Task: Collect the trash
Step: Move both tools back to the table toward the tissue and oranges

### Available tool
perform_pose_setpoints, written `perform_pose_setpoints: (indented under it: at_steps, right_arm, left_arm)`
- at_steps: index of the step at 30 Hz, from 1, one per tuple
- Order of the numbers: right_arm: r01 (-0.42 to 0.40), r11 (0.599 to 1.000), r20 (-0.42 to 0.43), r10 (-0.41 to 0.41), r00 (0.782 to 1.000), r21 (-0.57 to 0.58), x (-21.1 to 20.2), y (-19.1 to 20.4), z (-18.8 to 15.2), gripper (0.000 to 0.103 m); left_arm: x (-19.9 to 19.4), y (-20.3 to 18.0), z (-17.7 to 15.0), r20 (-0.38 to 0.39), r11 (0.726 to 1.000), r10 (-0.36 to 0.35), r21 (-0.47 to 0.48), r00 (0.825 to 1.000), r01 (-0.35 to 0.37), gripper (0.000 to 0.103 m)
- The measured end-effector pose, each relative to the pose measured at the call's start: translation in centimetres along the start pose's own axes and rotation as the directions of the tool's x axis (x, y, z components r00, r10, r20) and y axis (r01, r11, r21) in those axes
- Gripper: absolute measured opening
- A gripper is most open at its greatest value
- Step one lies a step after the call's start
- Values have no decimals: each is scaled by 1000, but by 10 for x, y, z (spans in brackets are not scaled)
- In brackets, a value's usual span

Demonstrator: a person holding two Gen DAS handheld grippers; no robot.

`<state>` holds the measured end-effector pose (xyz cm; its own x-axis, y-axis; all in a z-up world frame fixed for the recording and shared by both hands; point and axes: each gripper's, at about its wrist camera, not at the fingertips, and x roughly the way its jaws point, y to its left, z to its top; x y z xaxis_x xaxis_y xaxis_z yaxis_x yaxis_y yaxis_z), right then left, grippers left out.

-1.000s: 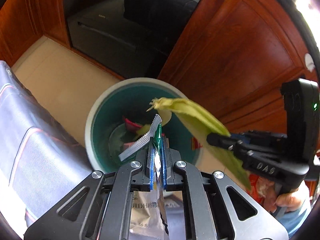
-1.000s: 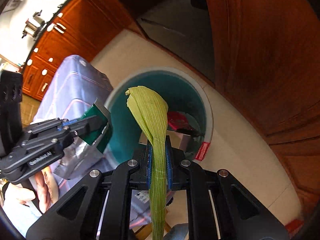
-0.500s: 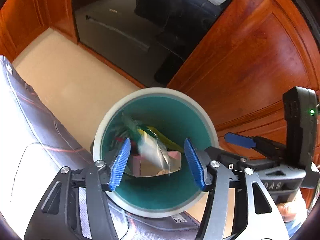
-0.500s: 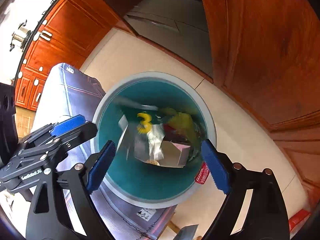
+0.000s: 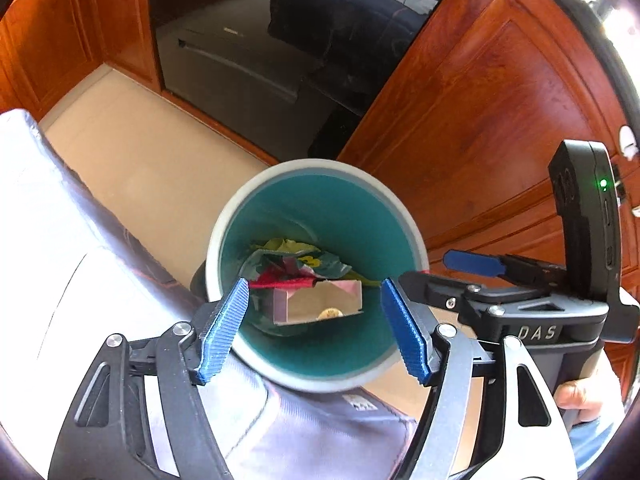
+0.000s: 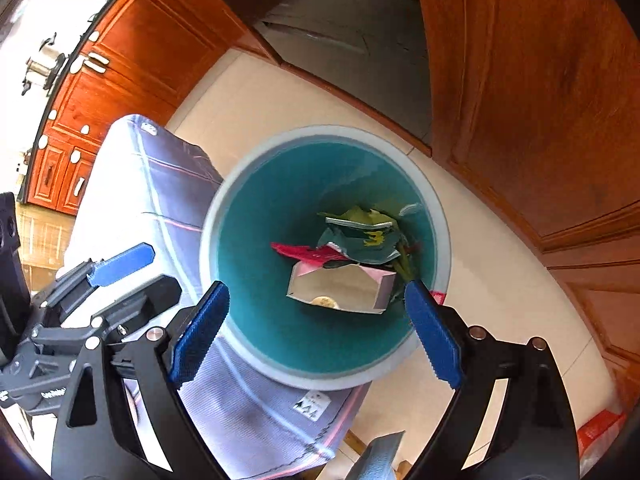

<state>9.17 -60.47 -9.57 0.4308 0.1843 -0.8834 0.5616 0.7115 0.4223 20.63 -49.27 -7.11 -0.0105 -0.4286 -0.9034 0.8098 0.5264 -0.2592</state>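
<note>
Trash sits at the bottom of the teal-lined bin [image 5: 316, 380]: a green wrapper [image 6: 362, 240], a red wrapper [image 6: 308, 254], a yellow-green husk [image 5: 286, 246] and an open pink carton [image 6: 340, 286] with a silvery inside. Both tongs hang above the rim, pointing steeply down.

Left gripper [image 5: 314, 330]: released, blue pads spread wide, nothing between them; its jaws have just been opening. Right gripper [image 6: 316, 330]: likewise released and empty, jaws spread to either side of the bin mouth, having just opened. Each gripper also shows at the edge of the other's view, with part of a hand [image 5: 576, 396] visible on the right one's handle.

Progress, as a judgement: this drop looks done, since the pieces lie inside the bin and neither tong carries anything. What is left cannot be fully told; a red-orange object [image 6: 600, 432] lies at the lower right edge on the floor, too cut off to identify, and may be further trash.

Surroundings: the bin stands on a pale beige floor [image 6: 256, 92], touching or just beside a grey-lilac suitcase-like case [image 6: 160, 184] with pink lines. Reddish wooden cabinet panels [image 5: 480, 120] rise close behind, next to a dark glossy appliance front [image 5: 240, 60]. More wooden cabinets with white knobs [image 6: 132, 52] show far left, with a metal pot [image 6: 44, 64] above them.
</note>
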Motion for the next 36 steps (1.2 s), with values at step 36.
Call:
perform_pose_setpoints:
  at_steps: [36]
  right_arm:
    - [-114, 920, -165, 55, 985, -375, 23, 246, -100, 94]
  left_arm:
    - [-176, 208, -248, 182, 916, 181, -389, 966, -98, 94]
